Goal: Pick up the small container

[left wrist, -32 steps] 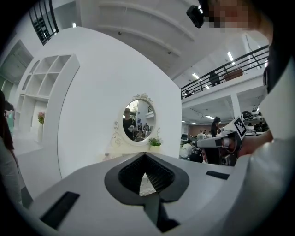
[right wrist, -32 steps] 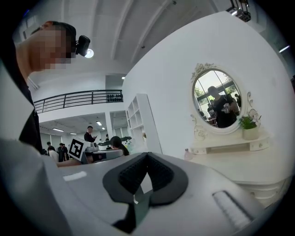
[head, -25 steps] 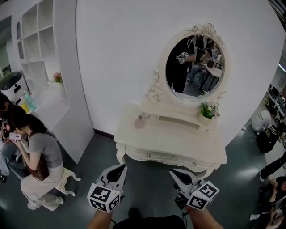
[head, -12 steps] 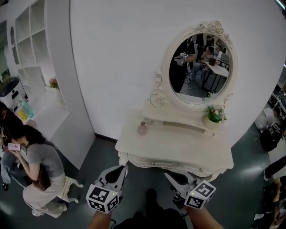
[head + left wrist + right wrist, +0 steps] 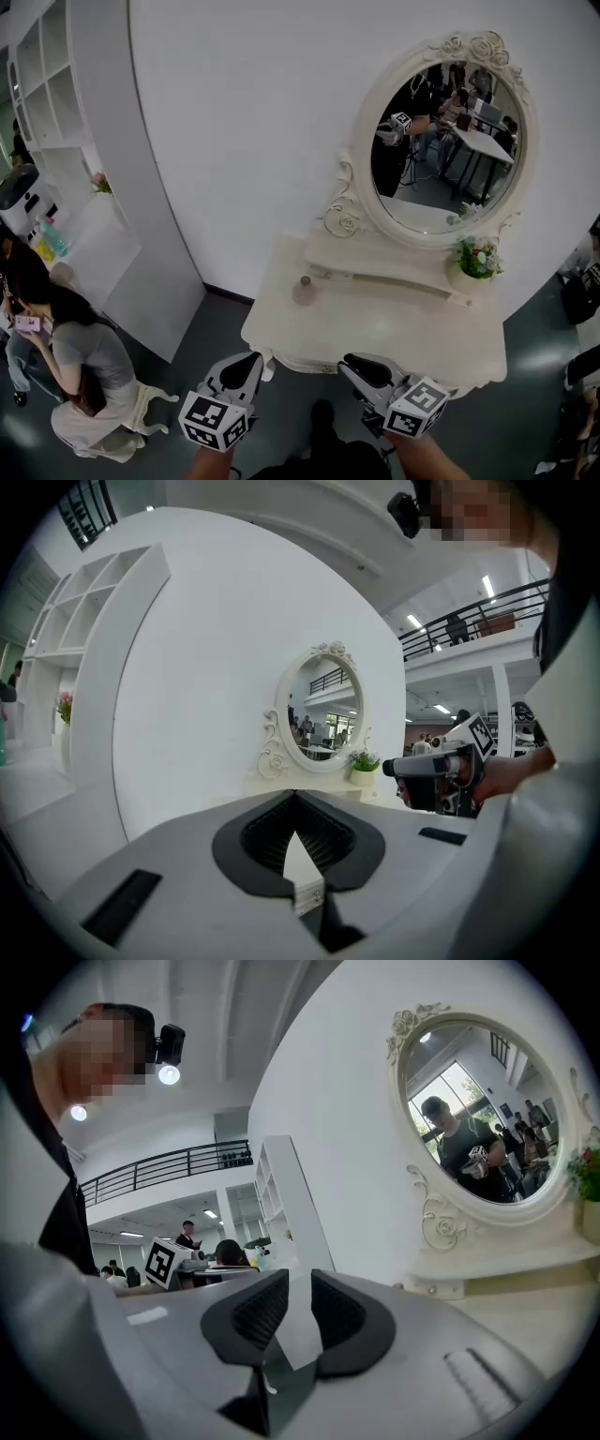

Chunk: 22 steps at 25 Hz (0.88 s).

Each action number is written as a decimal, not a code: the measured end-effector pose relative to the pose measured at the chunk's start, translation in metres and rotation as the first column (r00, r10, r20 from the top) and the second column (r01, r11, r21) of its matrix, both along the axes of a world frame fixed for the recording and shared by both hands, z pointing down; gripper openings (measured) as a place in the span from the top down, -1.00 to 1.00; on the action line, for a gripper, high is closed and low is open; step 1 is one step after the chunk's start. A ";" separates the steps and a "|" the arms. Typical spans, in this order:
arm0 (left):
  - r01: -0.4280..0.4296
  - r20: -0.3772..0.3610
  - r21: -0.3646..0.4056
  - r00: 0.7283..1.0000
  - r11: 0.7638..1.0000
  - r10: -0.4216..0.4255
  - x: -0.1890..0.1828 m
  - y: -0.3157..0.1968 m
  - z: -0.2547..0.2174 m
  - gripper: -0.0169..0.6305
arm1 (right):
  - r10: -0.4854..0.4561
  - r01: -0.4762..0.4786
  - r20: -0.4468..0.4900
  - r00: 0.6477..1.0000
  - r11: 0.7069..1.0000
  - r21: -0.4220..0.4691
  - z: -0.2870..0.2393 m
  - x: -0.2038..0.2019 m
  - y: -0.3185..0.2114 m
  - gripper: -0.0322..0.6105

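head view, table: cream ornate dressing table (image 5: 394,323) against white wall, top mostly bare
head view, mirror: oval mirror in cream scrolled frame (image 5: 450,141) standing at the table's back, above a low raised shelf (image 5: 375,258)
head view, task item: small pale pink round container (image 5: 304,291) upright on the table top, left end, just in front of the raised shelf; touched by neither tong
head view, plant: small green plant in a white pot (image 5: 473,264) on the shelf's right end, well apart from the container
head view, left gripper (image 5: 247,362): low in frame, off the table's front-left corner, over dark floor; pointed towards the table
head view, right gripper (image 5: 356,364): at the table's front edge, near centre; well short of the container
head view, surroundings: white open shelving unit (image 5: 47,84) far left; seated person in a grey top (image 5: 80,347) beside it

left gripper view, jaws: tips together, only a thin wedge of gap behind them; nothing held
left gripper view, ahead: mirror and plant straight on, far off; right gripper and the hand holding it at right of frame; container not made out

right gripper view, jaws: opening, narrow gap between the black ribbed pads; nothing between them, only wall behind
right gripper view, ahead: mirror at upper right, shelving unit at centre, left gripper's marker cube at left; container not clearly made out
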<state>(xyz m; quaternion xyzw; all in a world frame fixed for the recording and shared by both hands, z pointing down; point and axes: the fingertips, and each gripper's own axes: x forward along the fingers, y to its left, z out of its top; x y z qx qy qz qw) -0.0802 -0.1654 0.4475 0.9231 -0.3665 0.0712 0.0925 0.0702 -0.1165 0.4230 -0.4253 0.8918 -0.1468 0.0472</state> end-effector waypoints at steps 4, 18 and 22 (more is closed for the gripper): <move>0.033 -0.010 -0.029 0.999 0.999 -0.033 0.024 -0.049 0.007 0.95 | -0.032 0.032 -0.017 0.999 0.999 -0.032 0.014 0.019 -0.052 0.55; 0.115 0.015 -0.037 0.993 0.993 -0.114 0.063 -0.161 0.008 0.95 | -0.154 0.146 -0.131 0.979 0.987 -0.069 0.055 0.030 -0.195 0.32; 0.110 -0.017 -0.061 0.994 0.992 -0.111 0.058 -0.182 0.021 0.95 | -0.140 0.129 -0.202 0.969 0.989 -0.066 0.074 0.023 -0.222 0.29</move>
